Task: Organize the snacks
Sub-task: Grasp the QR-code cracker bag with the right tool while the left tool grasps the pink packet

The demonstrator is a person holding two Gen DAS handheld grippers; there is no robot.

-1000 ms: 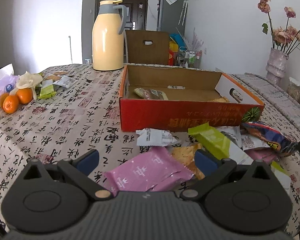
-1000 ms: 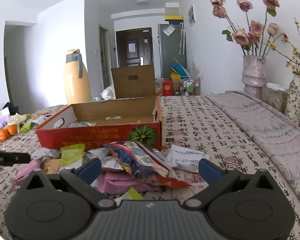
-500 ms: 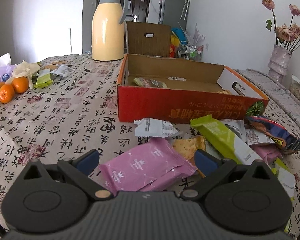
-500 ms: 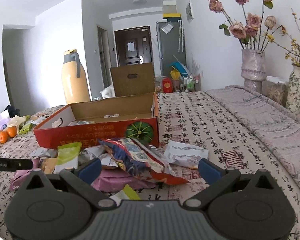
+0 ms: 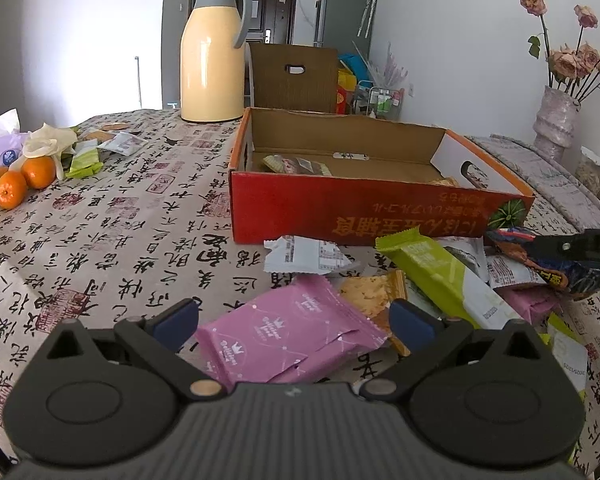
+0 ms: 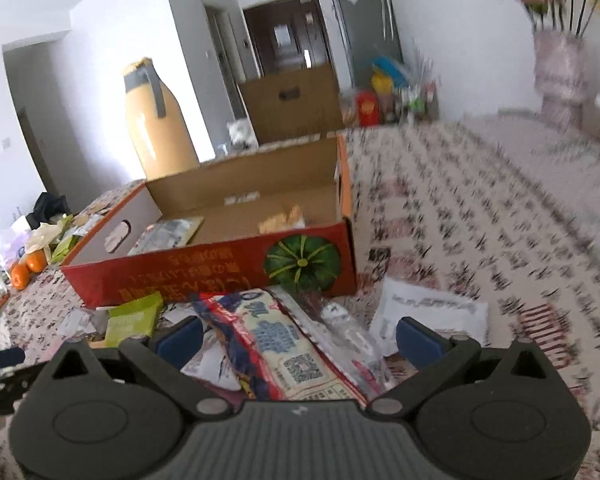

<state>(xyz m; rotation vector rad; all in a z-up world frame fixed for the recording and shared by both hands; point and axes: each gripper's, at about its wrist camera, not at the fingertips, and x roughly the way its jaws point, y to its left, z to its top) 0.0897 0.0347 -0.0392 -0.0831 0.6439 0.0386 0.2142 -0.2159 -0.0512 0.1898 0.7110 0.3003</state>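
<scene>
The red box on the bench has upside-down yellow writing, too small to read. The left tool is wide apart around a pink snack pack. The right tool is wide apart over a blue-and-red snack bag with a square code.

Count by kind, table surface:

- One open red cardboard box, two or three packets inside; exact number unclear.
- One pink packet.
- One green bar.
- One cracker packet.
- One white torn wrapper.
- One multicoloured bag.
- One cream thermos at the far edge.
- Three oranges at the left edge.
- One vase visible here; heap partly overlapped, remainder uncounted.
</scene>
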